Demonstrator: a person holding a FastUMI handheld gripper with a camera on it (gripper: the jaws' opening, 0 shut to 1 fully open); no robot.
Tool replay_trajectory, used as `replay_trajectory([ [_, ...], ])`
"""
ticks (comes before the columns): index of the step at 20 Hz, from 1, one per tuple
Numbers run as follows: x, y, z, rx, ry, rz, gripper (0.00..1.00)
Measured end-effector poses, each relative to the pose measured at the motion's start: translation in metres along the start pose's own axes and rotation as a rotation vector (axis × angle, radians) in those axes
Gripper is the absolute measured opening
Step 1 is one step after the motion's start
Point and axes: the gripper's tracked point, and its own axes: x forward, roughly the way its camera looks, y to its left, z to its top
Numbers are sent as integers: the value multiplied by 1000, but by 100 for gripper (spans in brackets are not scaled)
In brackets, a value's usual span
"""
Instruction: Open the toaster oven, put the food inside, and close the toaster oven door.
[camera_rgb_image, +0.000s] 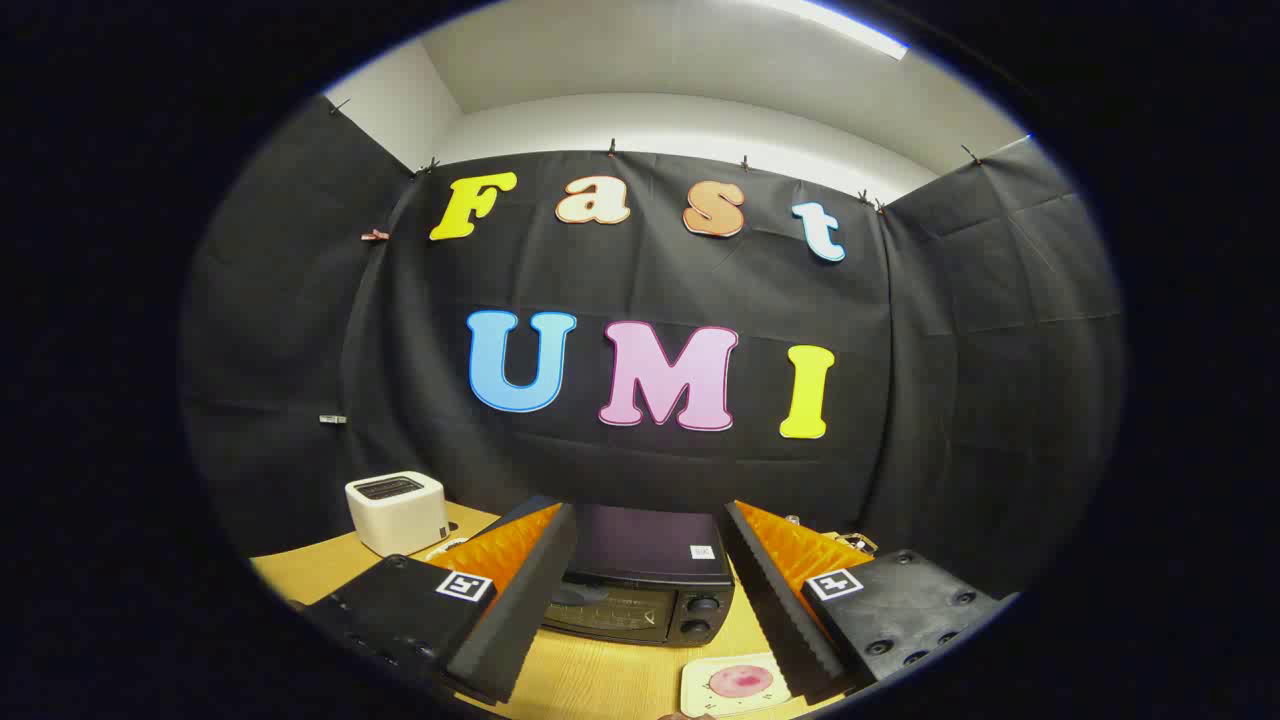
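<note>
I'm holding the gripper (650, 600) spread wide and empty, facing the closed toaster oven (640, 585), food on a plate (735, 685) sitting near right, white toaster (397, 512) standing far left.

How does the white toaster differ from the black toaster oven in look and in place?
The toaster is white with rounded corners; the toaster oven is black and boxy. The toaster has a slot on top; the toaster oven has front knobs and a door, now closed. The toaster oven sits between the open tongs; the toaster stands off to the side. Both rest on the wooden table.
</note>
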Motion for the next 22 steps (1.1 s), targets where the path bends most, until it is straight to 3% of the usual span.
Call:
replay_trajectory([
  [11, -3, 19, -5, 3, 16, 20, 98],
  [22, 6, 43, -38, 40, 124, 23, 98],
])
